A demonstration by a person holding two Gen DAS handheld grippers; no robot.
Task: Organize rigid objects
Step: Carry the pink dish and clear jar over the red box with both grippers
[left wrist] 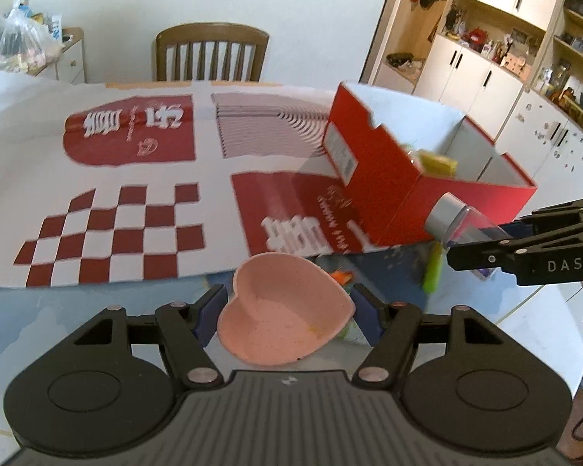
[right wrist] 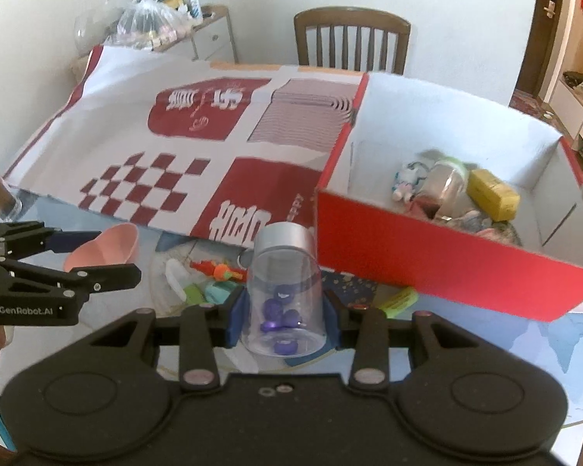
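- Left wrist view: your left gripper [left wrist: 287,310] has its fingers closed on the pink heart-shaped bowl [left wrist: 285,312], above the surface [left wrist: 97,310], near the red box [left wrist: 427,178].
- Right wrist view: your right gripper [right wrist: 285,316] clamps the clear jar [right wrist: 283,295], silver lid forward, just beside the red box [right wrist: 447,244].

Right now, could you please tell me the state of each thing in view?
Left gripper: shut on the pink heart dish.
Right gripper: shut on the clear jar, silver lid on.
Red box: open, already holding items.
Wooden chair: upright.
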